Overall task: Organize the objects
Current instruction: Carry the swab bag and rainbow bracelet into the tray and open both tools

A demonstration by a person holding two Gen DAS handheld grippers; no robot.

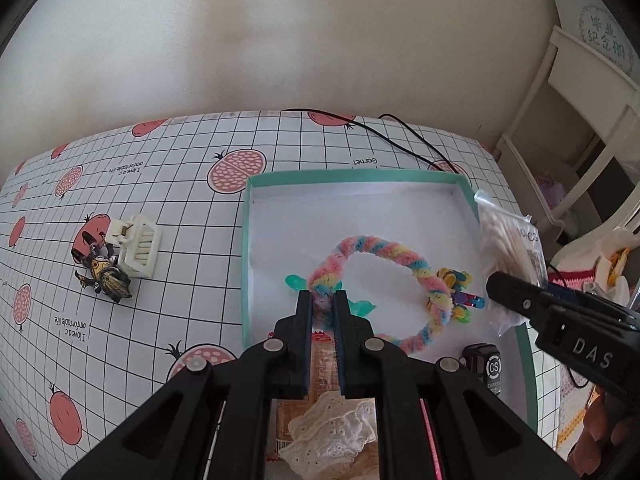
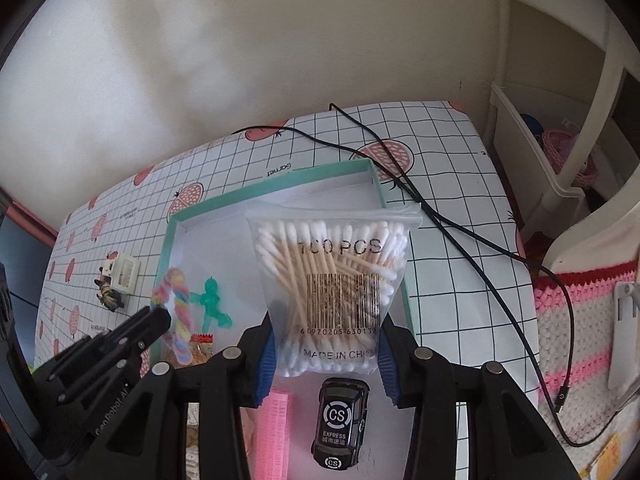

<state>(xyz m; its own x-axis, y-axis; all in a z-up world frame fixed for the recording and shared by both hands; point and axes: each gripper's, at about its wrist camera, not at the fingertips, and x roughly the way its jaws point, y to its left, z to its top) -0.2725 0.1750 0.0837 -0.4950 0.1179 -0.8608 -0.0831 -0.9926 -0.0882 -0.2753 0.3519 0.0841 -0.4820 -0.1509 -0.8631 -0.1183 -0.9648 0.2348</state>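
My left gripper (image 1: 323,300) is shut on a pastel twisted chenille ring (image 1: 380,245) over the white floor of a teal-rimmed box (image 1: 352,174). A green figure (image 1: 295,282) lies in the box beside the ring. My right gripper (image 2: 328,356) is shut on a clear bag of cotton swabs (image 2: 332,272), held above the box's right part (image 2: 280,184). The right wrist view shows the left gripper (image 2: 160,316) and the ring (image 2: 180,300) at the left. The left wrist view shows the right gripper (image 1: 496,284) with the bag (image 1: 500,236).
A white clip (image 1: 138,248) and a small dark figurine (image 1: 106,276) lie on the grid-patterned tablecloth left of the box. A black toy car (image 2: 340,424), a pink comb (image 2: 276,432) and a lace cloth (image 1: 332,436) sit near the box's front. A black cable (image 2: 440,216) crosses the right side.
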